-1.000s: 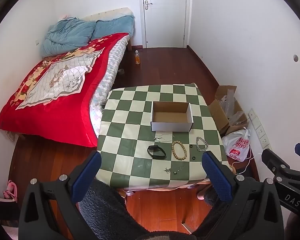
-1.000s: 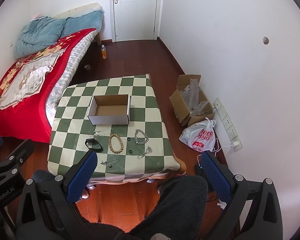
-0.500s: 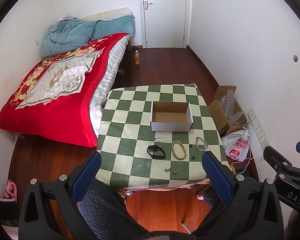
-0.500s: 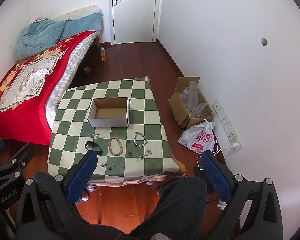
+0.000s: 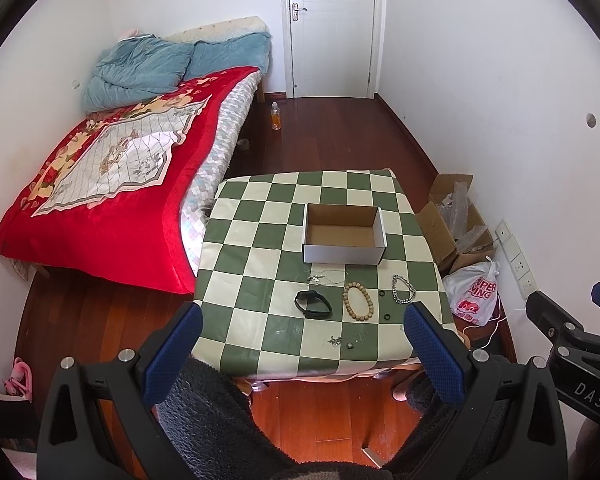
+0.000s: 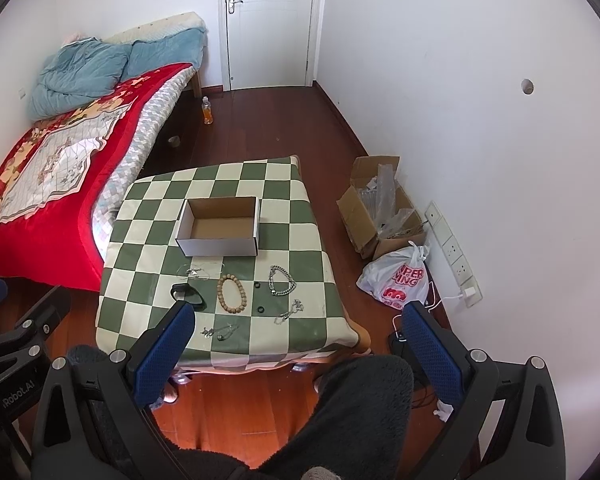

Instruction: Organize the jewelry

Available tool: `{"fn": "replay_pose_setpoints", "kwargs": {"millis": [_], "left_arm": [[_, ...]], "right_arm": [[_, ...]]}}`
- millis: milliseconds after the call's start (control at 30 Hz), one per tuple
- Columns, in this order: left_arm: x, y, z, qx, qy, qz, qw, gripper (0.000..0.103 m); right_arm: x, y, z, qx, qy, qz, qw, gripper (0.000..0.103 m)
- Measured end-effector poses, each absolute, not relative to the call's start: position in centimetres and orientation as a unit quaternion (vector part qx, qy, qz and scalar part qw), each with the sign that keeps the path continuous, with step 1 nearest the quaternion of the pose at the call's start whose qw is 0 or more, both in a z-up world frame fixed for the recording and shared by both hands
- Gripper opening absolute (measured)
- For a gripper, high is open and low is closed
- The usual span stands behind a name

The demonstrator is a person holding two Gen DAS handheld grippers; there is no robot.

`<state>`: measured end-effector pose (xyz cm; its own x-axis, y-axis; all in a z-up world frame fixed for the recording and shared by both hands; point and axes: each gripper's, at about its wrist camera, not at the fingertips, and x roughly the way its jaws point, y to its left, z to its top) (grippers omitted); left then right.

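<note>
One bed (image 5: 112, 176) with a red cover runs along the left wall, its near corner just beside the left edge of the single counter (image 5: 260, 320), which wears a green-and-cream checked cloth. On the floor by the right wall sit one brown carton (image 6: 364, 216) and one white plastic bag (image 6: 400, 280); one orange bottle (image 5: 275, 117) stands on the floor near the door.

On the counter, one open white cardboard box (image 5: 344, 236) stands near the middle with nothing visible inside. In front of it, toward the near edge, the jewelry lies loose: one black band (image 5: 313, 304), one wooden bead bracelet (image 5: 357, 301), one silver chain bracelet (image 5: 403, 289), two small black rings (image 6: 259, 284) (image 6: 260, 309), and three tangles of thin silver chain, one just before the box (image 6: 196, 272), one near the front edge (image 6: 220, 332), one at the right (image 6: 290, 312). All pieces lie apart from one another and outside the box.

The left gripper (image 5: 304, 356) hangs above the person's lap, short of the counter's near edge, its blue-padded fingers (image 5: 172, 356) spread wide with nothing between them. The right gripper (image 6: 296, 356) is held level beside it, fingers (image 6: 428, 352) equally wide apart and holding nothing. Open floor lies between the counter's right edge and the carton, and behind the counter toward the door.
</note>
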<state>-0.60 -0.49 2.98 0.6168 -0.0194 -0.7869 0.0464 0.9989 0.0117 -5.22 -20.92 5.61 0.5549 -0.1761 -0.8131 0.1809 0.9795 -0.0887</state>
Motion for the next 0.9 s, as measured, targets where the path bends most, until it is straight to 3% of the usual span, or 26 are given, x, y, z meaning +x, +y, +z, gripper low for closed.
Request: {"fn": "replay_pose_setpoints", "kwargs": {"millis": [400, 600, 900], "left_arm": [[5.9, 1.4, -0.8, 0.034, 0.429, 0.052, 0.901, 0.103], [10.5, 1.7, -6.7, 0.054, 0.47, 0.074, 0.878, 0.103], [17.8, 1.2, -17.6, 0.077, 0.558, 0.081, 0.823, 0.102]], "right_arm": [[-2.5, -22.0, 3.1, 0.022, 0.474, -0.107, 0.874, 0.103], [2.8, -23.2, -1.4, 0.038, 0.466, -0.115, 0.877, 0.103], [10.9, -26.3, -12.4, 0.024, 0.555, -0.149, 0.818, 0.103]]}}
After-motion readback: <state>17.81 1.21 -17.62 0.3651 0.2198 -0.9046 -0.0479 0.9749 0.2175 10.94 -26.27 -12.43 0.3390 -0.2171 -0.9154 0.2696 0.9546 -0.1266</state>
